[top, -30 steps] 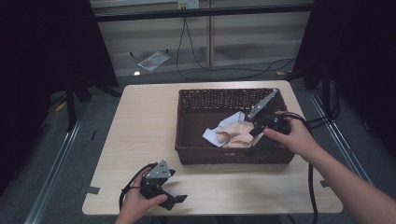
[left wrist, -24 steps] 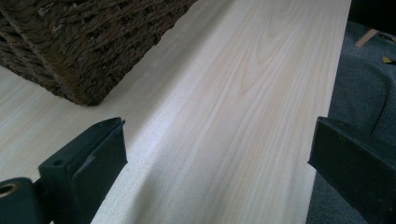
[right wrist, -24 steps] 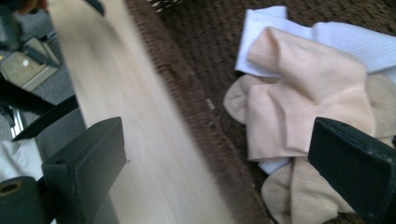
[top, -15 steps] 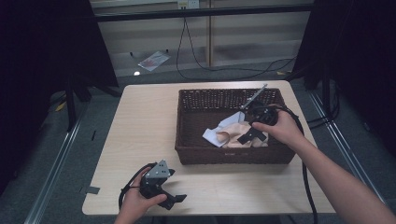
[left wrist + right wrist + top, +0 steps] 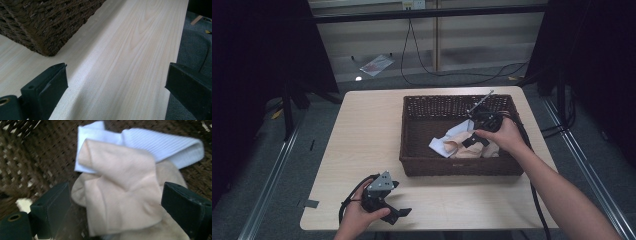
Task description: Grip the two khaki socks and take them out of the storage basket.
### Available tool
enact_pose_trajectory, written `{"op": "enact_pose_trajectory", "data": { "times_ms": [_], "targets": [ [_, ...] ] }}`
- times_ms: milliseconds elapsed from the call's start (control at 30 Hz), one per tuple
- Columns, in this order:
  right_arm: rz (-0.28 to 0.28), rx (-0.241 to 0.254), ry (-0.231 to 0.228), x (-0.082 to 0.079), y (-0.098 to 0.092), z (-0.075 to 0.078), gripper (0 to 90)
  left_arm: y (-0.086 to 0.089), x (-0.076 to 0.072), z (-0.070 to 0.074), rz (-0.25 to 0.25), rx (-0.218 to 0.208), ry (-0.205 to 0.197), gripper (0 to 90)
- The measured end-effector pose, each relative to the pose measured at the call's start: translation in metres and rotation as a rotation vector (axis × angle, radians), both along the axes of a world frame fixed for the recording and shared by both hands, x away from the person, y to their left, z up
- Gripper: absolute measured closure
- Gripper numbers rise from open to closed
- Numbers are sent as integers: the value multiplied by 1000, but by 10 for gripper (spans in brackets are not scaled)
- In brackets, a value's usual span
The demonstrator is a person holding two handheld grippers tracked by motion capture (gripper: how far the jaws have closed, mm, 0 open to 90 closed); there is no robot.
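Observation:
A dark wicker basket (image 5: 427,165) stands on the right half of the table and holds a peach cloth (image 5: 120,192) lying over a white ribbed cloth (image 5: 162,145). In the high view both cloths, peach (image 5: 455,146) and white (image 5: 443,145), lie in the basket's right front part. My right gripper (image 5: 113,202) is down inside the basket, open, its jaws on either side of the peach cloth. My left gripper (image 5: 394,212) rests near the table's front left edge, open, with bare wood between its jaws (image 5: 115,82).
The light wooden table (image 5: 362,130) has free room left of the basket. The basket's corner (image 5: 45,47) lies just ahead of the left gripper. Cables run on the floor behind the table, and a black cable (image 5: 537,200) trails from the right gripper.
My right gripper has moved down and leftward into the basket onto the cloths. The left gripper has stayed put.

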State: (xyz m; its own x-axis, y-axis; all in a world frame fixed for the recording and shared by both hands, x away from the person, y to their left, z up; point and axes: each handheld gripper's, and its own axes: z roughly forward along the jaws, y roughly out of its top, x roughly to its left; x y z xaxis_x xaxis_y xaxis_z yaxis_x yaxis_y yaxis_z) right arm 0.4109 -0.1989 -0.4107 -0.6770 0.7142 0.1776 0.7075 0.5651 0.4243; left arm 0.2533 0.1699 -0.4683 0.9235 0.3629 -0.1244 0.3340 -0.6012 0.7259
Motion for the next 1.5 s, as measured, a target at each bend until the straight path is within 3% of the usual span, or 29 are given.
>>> {"op": "enact_pose_trajectory", "data": {
  "times_ms": [333, 367, 533, 633, 667, 700, 767, 833, 867, 900, 933, 967, 1033, 1267, 1333, 1367, 1400, 1433, 1467, 1500],
  "targets": [
    [-11, -21, 19, 12, 7, -19, 83, 0, 1, 0, -3, 9, 2, 35],
    [-24, -40, 22, 15, 9, -23, 84, -1, 0, 0, 2, 7, 2, 36],
    [-38, -48, 14, 19, 13, -25, 97, 0, 0, 0, -4, 4, -2, 36],
    [-48, -10, 13, 22, 14, -26, 202, 0, 0, 0, 1, -11, -3, 36],
    [-52, -7, 10, 23, 14, -26, 228, 0, 0, 1, -1, -10, -2, 36],
    [-43, -18, 16, 24, 15, -29, 322, 0, 0, 1, -4, -4, -3, 36],
    [-47, -29, 22, 25, 16, -30, 356, 0, 0, 1, -1, -11, -5, 36],
    [-40, -29, 27, 25, 18, -30, 655, 1, -1, 1, 0, -8, -6, 36],
    [-40, -29, 27, 25, 18, -30, 655, 1, -1, 1, 0, -8, -6, 36],
    [-19, -20, 45, 25, 18, -29, 787, 2, -1, 2, 1, -14, -7, 36],
    [-19, -20, 45, 25, 18, -29, 787, 2, -1, 2, 1, -14, -7, 36],
    [0, -29, 48, 23, 18, -26, 866, 2, 0, 2, 2, -13, -9, 36],
    [25, -29, 58, 21, 18, -22, 900, 3, -1, 2, 6, -10, -6, 36],
    [81, -24, 71, 14, 15, -5, 900, 1, -1, 2, 6, -12, -7, 36],
    [68, -12, 71, 13, 15, -4, 900, 1, -1, 3, -3, 0, -9, 36],
    [52, 1, 22, 14, 13, -2, 811, 0, -1, 2, -5, 2, -6, 36],
    [52, 1, 22, 14, 13, -2, 811, 0, -1, 2, -5, 2, -6, 36],
    [46, 25, 33, 14, 13, -2, 692, 0, -1, 2, -3, -1, -4, 36],
    [32, 19, 34, 15, 13, -4, 496, 0, -1, 2, -2, 0, -4, 36],
    [1, -16, 31, 17, 16, -9, 218, 0, -1, 2, -3, -4, -1, 36]
  ]
}}
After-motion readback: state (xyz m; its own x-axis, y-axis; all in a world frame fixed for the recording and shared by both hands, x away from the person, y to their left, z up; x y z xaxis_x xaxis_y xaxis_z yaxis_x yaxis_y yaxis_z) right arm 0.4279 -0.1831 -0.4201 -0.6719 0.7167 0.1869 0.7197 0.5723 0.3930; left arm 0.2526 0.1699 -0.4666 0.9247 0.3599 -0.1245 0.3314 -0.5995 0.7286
